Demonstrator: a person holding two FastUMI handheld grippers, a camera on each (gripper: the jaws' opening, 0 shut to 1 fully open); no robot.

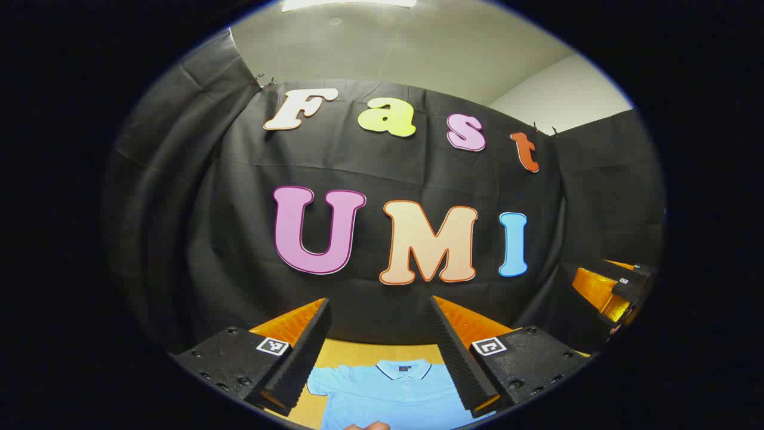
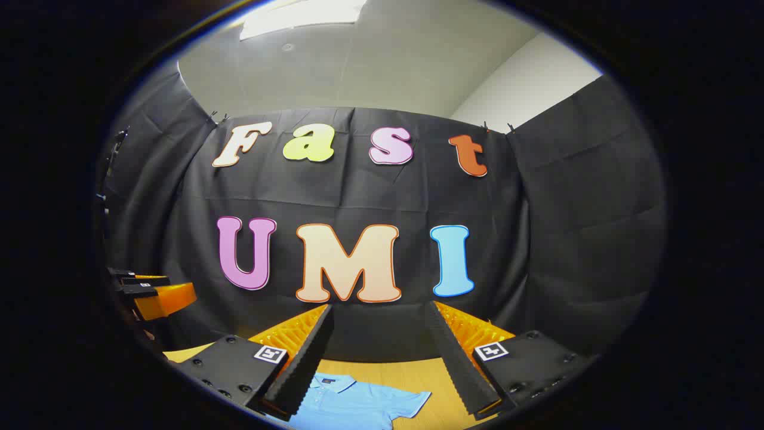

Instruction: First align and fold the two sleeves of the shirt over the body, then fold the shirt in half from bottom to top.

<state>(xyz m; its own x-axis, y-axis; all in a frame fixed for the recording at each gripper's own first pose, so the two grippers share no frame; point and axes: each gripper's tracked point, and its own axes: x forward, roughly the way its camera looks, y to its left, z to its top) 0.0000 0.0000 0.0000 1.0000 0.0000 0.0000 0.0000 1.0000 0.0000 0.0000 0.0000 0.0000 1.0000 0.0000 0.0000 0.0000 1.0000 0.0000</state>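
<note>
a: where is the shirt (image 1: 394,391) right now?

b: it lies flat on the wooden table (image 1: 358,351), low down in your left gripper view, collar toward the black wall. in your right gripper view you see the shirt on the table too, with one short sleeve (image 2: 412,401) sticking out to the side.

a: so are the sleeves folded yet?

b: no, not from what shows. that sleeve is spread out, away from the body of the shirt. the other sleeve (image 1: 316,382) sticks out as well in your left gripper view. the bottom of the shirt is cut off, so i cannot tell how it lies.

a: what are my claws doing?

b: your left gripper (image 1: 382,352) is held up high above the table, fingers spread wide, nothing between them. your right gripper (image 2: 382,358) is the same: wide apart, holding nothing, up in the air and not touching the shirt.

a: how much is done then?

b: i think nothing is done yet. you look to be at the very start. both sleeves need folding over the body first, and after that you fold the shirt in half from bottom to top.

a: anything else to see?

b: a bit of a hand (image 1: 369,426) peeks in at the bottom edge of your left gripper view, by the shirt.
</note>
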